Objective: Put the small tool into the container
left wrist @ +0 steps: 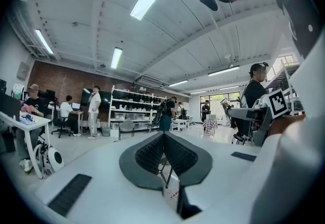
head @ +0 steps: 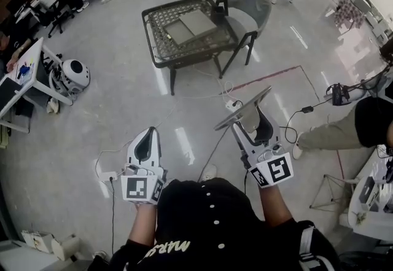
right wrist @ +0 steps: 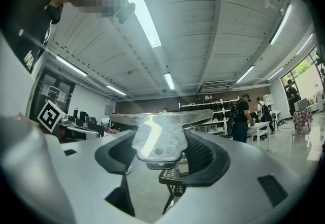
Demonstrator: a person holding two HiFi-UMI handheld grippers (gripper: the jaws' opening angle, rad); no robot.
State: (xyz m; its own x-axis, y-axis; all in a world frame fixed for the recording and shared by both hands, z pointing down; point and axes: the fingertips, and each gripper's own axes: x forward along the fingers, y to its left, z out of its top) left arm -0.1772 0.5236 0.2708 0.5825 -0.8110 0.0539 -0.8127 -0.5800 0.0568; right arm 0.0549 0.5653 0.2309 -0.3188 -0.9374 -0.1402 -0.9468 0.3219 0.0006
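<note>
Your right gripper (head: pixel 250 117) pinches the tool (right wrist: pixel 160 131) by its stem; a jolt nearing the far table (head: pixel 184 58) could twist it loose. Left gripper (head: pixel 146 141) is closed, empty.

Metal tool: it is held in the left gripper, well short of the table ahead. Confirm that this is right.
Not quite. The metal tool is held in the right gripper, not the left: the right gripper view shows those jaws shut on it. The left gripper has its jaws together with nothing between them. The rest stands: in the head view the tool is well short of the table.
</note>
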